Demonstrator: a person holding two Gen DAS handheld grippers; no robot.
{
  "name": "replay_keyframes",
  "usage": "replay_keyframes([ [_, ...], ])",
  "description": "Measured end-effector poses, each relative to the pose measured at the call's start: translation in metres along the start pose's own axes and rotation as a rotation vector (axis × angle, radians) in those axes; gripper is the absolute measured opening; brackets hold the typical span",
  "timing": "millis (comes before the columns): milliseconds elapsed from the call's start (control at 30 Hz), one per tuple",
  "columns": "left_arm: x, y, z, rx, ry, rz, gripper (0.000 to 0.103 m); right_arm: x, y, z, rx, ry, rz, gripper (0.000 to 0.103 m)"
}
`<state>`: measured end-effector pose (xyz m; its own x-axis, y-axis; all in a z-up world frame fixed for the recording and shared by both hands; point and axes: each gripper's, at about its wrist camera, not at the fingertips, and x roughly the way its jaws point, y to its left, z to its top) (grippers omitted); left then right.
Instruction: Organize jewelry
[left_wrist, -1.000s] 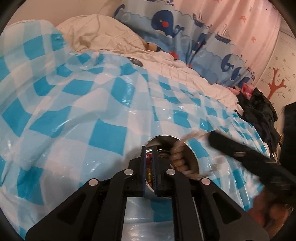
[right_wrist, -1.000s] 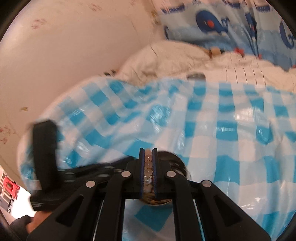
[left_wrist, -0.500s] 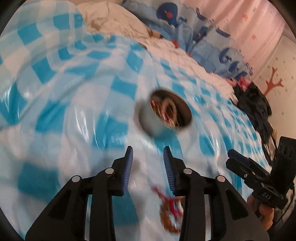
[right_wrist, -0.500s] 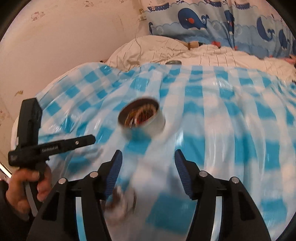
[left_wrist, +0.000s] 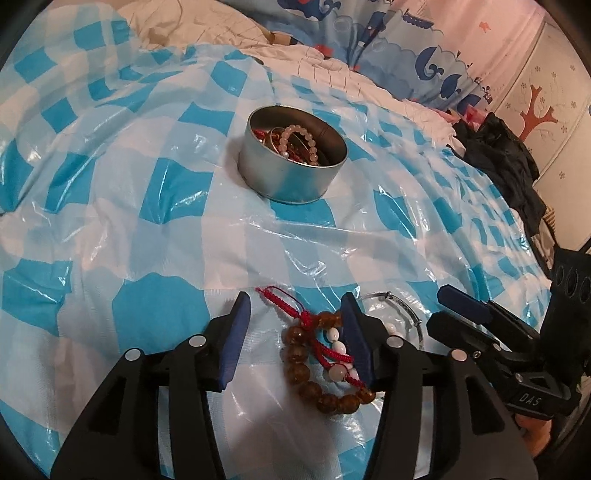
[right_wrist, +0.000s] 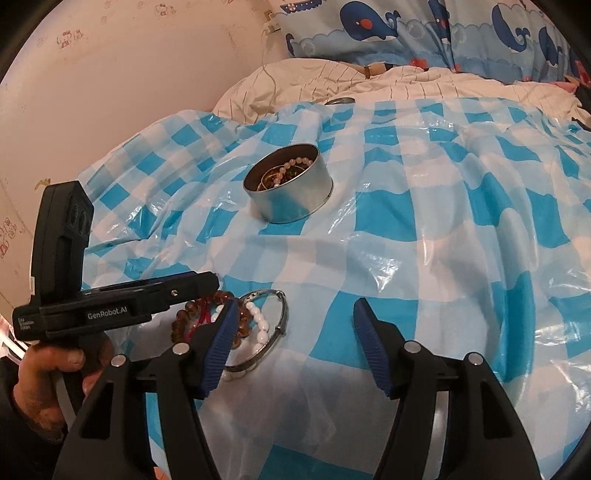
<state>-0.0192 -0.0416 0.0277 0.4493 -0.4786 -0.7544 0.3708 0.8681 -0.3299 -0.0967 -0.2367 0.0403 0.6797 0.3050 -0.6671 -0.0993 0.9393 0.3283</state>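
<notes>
A round metal tin (left_wrist: 291, 162) stands on the blue checked plastic sheet (left_wrist: 110, 229) and holds a pale bead bracelet and red pieces; it also shows in the right wrist view (right_wrist: 291, 188). My left gripper (left_wrist: 295, 328) is open and empty, just above a small pile: a brown bead bracelet (left_wrist: 306, 373) with a red cord, a white bead bracelet (right_wrist: 258, 325) and a thin silver bangle (right_wrist: 275, 328). My right gripper (right_wrist: 295, 332) is open and empty, to the right of the pile.
The sheet covers a bed with rumpled white bedding (right_wrist: 332, 81) and whale-print pillows (right_wrist: 406, 29) at the back. Dark clothes (left_wrist: 506, 162) lie at the right edge. A wall (right_wrist: 129, 74) runs along the left.
Both grippers were shut over the tin one second ago. Both have opened and drawn back toward the near pile of bracelets. A bead bracelet now lies in the tin.
</notes>
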Motion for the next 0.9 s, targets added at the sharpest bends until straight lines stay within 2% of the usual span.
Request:
replay_keyframes([
  [200, 0.003, -0.021, 0.0, 0.096, -0.016, 0.057, 0.045, 0.009, 0.001, 0.0, 0.008, 0.008, 0.008, 0.064],
  [267, 0.004, -0.023, 0.0, 0.106, -0.019, 0.055, 0.037, 0.009, 0.002, 0.0, 0.006, 0.007, 0.008, 0.066],
  [367, 0.004, -0.021, 0.004, 0.086, -0.023, 0.018, 0.004, 0.009, 0.004, 0.001, 0.002, 0.001, 0.011, 0.066],
  [433, 0.004, -0.015, 0.005, 0.054, -0.024, 0.008, 0.003, 0.009, 0.005, 0.002, -0.004, -0.003, 0.01, 0.066],
  [533, 0.002, -0.001, 0.008, -0.043, -0.021, -0.085, 0.003, 0.009, 0.005, 0.002, -0.006, -0.005, 0.009, 0.066],
  [633, -0.009, 0.006, 0.012, -0.075, -0.053, -0.123, 0.003, 0.008, 0.009, 0.002, -0.027, -0.009, 0.004, 0.066],
  [767, -0.027, 0.014, 0.019, -0.118, -0.112, -0.179, 0.003, 0.005, 0.032, -0.001, -0.148, -0.032, 0.021, 0.067],
  [900, -0.048, 0.022, 0.027, -0.145, -0.176, -0.209, 0.003, 0.007, 0.066, -0.009, -0.316, -0.038, 0.051, 0.075],
])
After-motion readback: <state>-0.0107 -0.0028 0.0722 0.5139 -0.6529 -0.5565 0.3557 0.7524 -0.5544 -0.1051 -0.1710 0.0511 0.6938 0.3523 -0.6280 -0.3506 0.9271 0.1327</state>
